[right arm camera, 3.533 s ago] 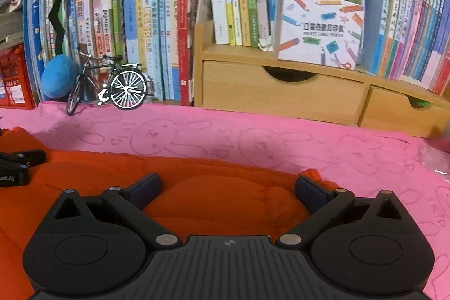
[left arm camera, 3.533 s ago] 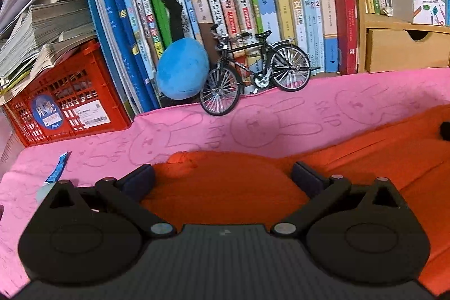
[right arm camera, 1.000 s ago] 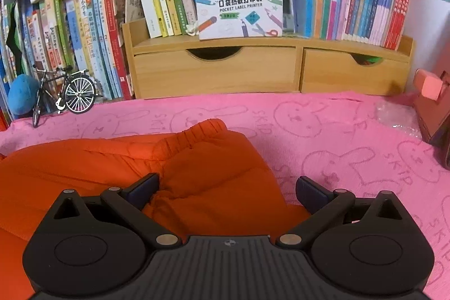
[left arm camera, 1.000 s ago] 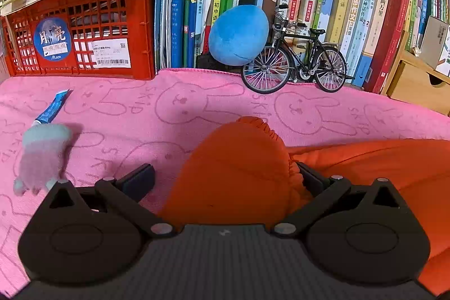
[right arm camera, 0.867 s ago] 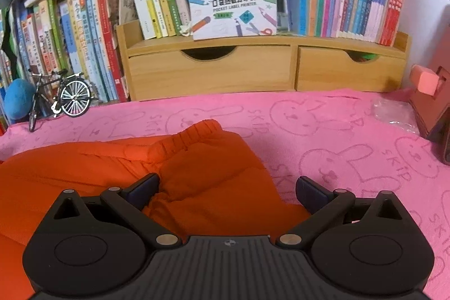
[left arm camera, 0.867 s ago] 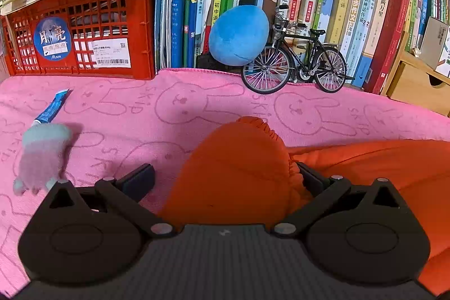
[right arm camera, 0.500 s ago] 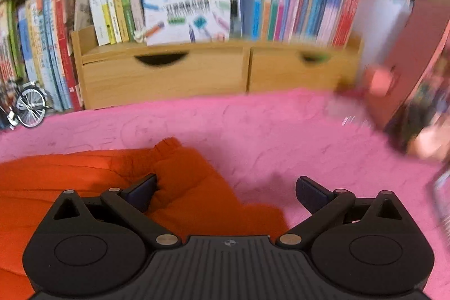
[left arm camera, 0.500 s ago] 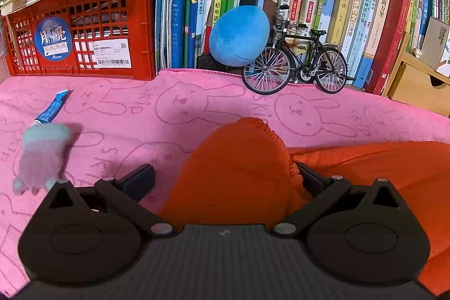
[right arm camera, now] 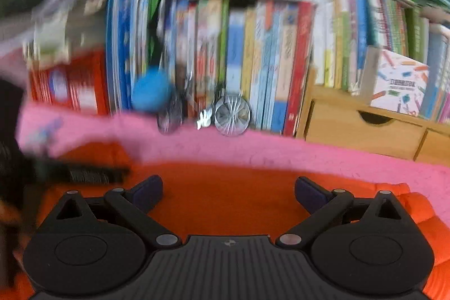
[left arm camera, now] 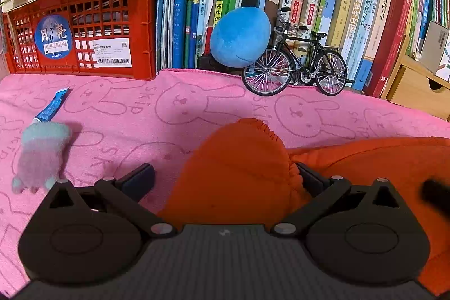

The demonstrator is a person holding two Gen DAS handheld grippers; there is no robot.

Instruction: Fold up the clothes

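Orange garment lies partly folded on the towel — we've both grippers, left and right, fingers apart, holding nothing; more folds remain.

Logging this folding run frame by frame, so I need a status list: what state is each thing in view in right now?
Left gripper: open, straddling the garment's gathered end.
Right gripper: open, over the garment, holding nothing; view motion-blurred.
Orange garment: lying on the pink bunny-print cloth, one elastic-edged end bunched up.
Model bicycle: upright against the books.
Wooden drawers: shut.
Red plastic crate: paper stacked on top.
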